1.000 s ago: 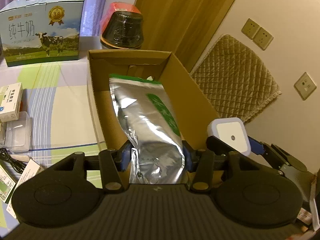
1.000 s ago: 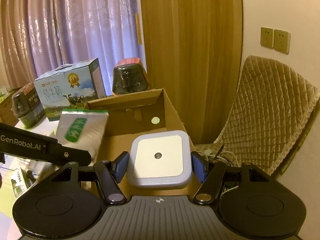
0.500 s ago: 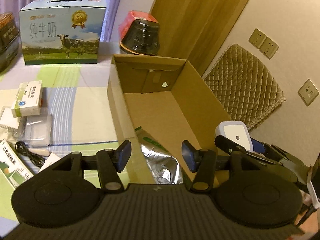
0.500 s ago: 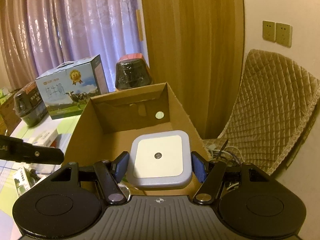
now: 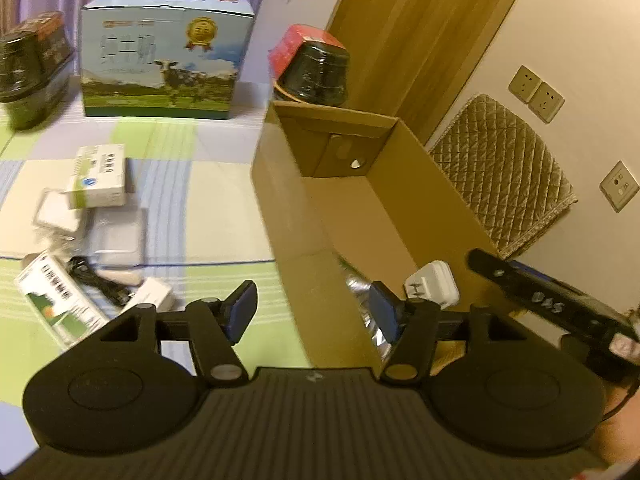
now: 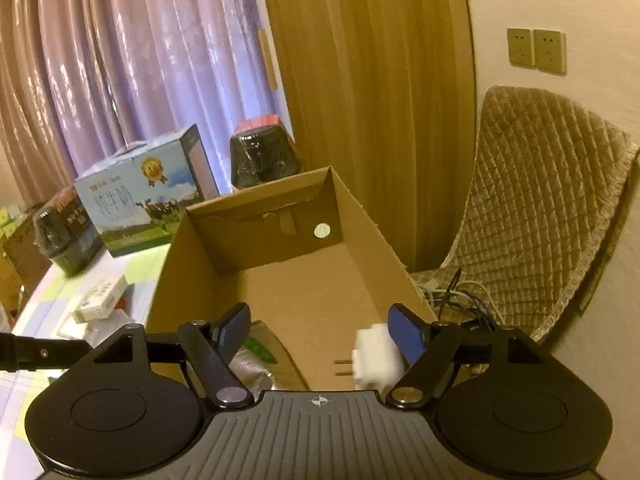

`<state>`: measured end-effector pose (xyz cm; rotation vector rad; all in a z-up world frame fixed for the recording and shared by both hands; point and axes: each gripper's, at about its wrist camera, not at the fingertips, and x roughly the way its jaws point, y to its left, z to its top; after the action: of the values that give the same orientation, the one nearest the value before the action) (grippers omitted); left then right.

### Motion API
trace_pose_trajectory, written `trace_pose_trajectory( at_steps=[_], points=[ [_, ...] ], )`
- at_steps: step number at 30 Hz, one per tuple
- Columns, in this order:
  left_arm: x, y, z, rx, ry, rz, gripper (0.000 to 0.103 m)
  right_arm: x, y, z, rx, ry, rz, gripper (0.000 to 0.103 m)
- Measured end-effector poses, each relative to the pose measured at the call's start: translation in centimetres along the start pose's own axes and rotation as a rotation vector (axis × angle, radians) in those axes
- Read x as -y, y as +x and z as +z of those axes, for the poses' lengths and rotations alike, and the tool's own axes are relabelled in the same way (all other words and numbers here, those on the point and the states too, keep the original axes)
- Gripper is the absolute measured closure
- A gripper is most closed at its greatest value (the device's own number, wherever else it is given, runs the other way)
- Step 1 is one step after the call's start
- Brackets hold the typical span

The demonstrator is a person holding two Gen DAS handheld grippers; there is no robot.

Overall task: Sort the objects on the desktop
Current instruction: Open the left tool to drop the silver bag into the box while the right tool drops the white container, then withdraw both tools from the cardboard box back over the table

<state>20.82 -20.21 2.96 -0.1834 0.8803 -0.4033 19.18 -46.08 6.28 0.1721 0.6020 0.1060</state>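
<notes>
From the left wrist camera, the left tongs (image 5: 314,312) are spread wide and hold nothing. They hang over the near left wall of the cardboard box (image 5: 280,216). The things not yet sorted lie on the desk (image 5: 192,216), off to the left of these tongs: a small white and green box (image 5: 98,178), a green and white packet (image 5: 56,304) and a black cable (image 5: 96,282). The left tongs are the nearer ones to that pile, so I think they should go there next. The packet lies slanted, so the tongs may need to turn to fit across its narrow side. A silver bag (image 5: 362,296) already lies in the near end of the box.

From the right wrist camera, the right tongs (image 6: 322,334) are spread too, above the box. A white plug block (image 6: 376,356) sits close by the right finger (image 6: 406,334), its two pins pointing left. I cannot tell if it touches that finger or has landed yet.
</notes>
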Motion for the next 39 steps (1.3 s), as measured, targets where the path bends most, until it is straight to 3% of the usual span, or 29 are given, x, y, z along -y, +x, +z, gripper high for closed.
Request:
trace_pose_trajectory(
  at_steps=[10, 14, 17, 23, 27, 39],
  points=[
    [-2.8, -4.8, -4.0, 0.007, -0.004, 0.044, 0.036, -4.0, -6.3, -3.6, 0.067, -0.013, 0.009, 0.016],
    [-4.4, -6.7, -5.9, 0.006, -0.005, 0.07, 0.033, -5.9, -7.9, -5.3, 0.049, -0.012, 0.042, 0.013],
    [-5.9, -8.2, -7.4, 0.009, -0.011, 0.1, 0.02, -7.5, -8.6, -6.7, 0.027, -0.021, 0.067, 0.011],
    [-9.3, -11.0, -10.2, 0.0, -0.03, 0.165, 0.01, -10.5, -8.7, -9.2, -0.05, -0.024, 0.122, 0.002],
    [-11.6, -12.6, -11.4, 0.003, -0.051, 0.214, 0.002, -12.3, -8.5, -10.5, -0.091, -0.033, 0.148, 0.002],
    [-15.8, -14.8, -13.1, 0.014, -0.123, 0.281, 0.002, -16.7, -7.1, -12.0, -0.158, -0.095, 0.202, 0.002]
  ],
)
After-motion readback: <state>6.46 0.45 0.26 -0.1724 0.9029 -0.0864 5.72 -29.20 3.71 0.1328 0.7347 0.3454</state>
